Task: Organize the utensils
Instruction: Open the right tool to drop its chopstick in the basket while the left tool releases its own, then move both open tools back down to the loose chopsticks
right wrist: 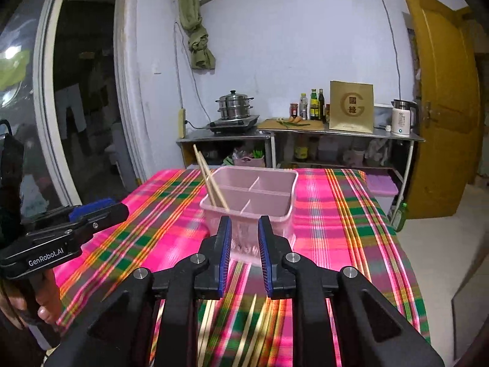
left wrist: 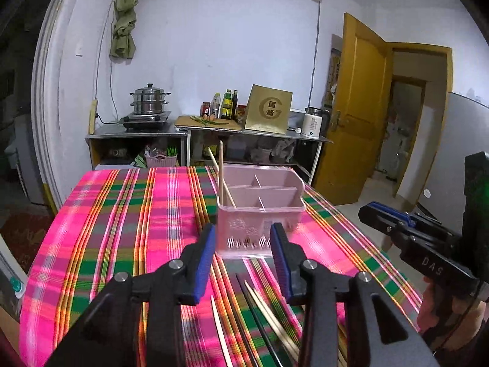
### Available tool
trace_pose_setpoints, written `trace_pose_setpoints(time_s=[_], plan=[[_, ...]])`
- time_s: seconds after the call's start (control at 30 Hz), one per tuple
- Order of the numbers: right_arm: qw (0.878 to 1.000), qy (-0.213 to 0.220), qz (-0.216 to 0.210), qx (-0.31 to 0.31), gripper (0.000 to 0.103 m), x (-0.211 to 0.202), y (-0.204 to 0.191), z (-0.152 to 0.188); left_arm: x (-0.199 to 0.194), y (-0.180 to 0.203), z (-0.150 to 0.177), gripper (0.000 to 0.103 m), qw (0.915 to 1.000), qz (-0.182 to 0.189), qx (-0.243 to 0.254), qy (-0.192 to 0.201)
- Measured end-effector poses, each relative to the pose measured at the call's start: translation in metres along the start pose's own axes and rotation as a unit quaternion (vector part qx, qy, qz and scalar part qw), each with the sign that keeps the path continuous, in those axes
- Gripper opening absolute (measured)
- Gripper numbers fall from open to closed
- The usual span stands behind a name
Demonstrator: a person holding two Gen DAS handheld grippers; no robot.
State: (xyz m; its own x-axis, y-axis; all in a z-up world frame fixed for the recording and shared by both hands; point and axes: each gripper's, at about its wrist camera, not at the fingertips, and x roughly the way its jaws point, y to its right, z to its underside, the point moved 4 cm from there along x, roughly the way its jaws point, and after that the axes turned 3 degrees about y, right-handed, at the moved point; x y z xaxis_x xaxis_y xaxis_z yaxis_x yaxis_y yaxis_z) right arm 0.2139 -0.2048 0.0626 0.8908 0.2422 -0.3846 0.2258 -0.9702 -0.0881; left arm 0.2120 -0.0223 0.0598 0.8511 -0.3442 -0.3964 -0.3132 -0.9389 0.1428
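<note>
A pink plastic utensil caddy (left wrist: 259, 211) (right wrist: 253, 202) with several compartments stands mid-table. Two wooden chopsticks (left wrist: 220, 174) (right wrist: 209, 180) lean upright in its left compartment. Loose chopsticks (left wrist: 266, 309) (right wrist: 247, 330), pale wood and one dark, lie on the cloth near the front edge, under both grippers. My left gripper (left wrist: 243, 238) is open in front of the caddy with nothing between its blue pads. My right gripper (right wrist: 243, 232) is open too, narrower, and empty. Each gripper shows in the other's view, the right (left wrist: 391, 217) and the left (right wrist: 91, 211), each held by a hand.
The table wears a pink, green and orange plaid cloth (left wrist: 122, 229). Behind it runs a steel counter (right wrist: 299, 134) with a steamer pot (right wrist: 234, 104), bottles, a gold box and a white kettle (right wrist: 402, 119). A yellow door (right wrist: 443, 98) stands open at right.
</note>
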Motion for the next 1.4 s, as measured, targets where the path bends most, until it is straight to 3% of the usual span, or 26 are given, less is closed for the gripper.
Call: trace_pose_setpoints(time_s=[0.47,0.77,1.13,1.4], plan=[[1.000,-0.014,0.007,0.006,0.018,-0.045,-0.007,0.058,-0.044,0.018,0.064,0.040,0.9999,-0.013,0.004,-0.007],[1.000,-0.023,0.008,0.007,0.018,-0.053,-0.010,0.075,-0.053,0.025,0.079,0.040,0.9998,-0.017,0.003,-0.009],[0.999,-0.040,0.007,0.010,0.018,-0.041,-0.006,0.087,-0.035,0.018,0.094,0.040,0.9992,-0.013,-0.007,-0.037],[0.997,-0.075,0.010,0.022,0.018,-0.015,0.007,0.098,0.001,-0.004,0.116,0.040,0.9942,-0.035,-0.026,-0.098]])
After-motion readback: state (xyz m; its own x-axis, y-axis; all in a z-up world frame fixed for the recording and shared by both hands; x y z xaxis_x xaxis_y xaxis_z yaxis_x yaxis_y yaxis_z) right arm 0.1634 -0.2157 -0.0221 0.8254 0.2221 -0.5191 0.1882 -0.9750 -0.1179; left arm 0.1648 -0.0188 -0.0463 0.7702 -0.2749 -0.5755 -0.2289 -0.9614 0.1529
